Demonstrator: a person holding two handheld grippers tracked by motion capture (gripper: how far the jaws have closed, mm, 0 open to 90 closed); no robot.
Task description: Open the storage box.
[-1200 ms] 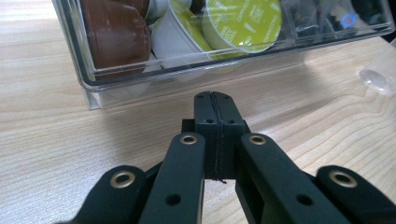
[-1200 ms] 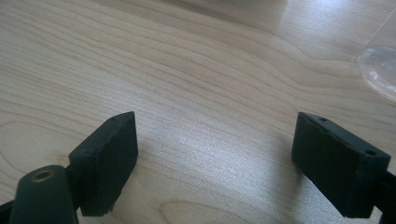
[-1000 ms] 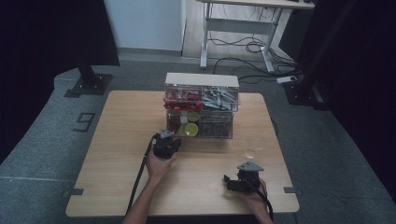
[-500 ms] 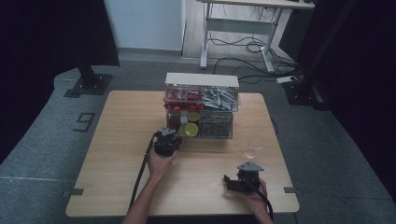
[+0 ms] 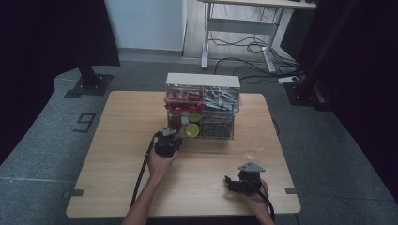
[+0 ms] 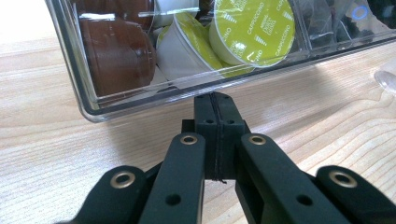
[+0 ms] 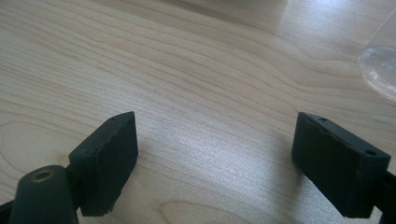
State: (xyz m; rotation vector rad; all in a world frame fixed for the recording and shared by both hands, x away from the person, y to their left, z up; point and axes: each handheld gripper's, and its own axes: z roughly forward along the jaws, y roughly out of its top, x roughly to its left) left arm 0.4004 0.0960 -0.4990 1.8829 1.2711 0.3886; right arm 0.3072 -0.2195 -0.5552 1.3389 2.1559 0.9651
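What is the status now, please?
Left gripper shut, empty, at the clear capsule drawer. Right gripper open over bare table. Clear glass nearby.

capsule lid (image 6: 253, 29): lime grn | capsule (image 6: 119, 53): brown | gripper (image 6: 218, 100): blk | table (image 5: 122, 122): light wood

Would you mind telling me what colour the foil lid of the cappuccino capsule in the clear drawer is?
Lime green with white lettering, on the capsule lid; clearest in the left gripper view.
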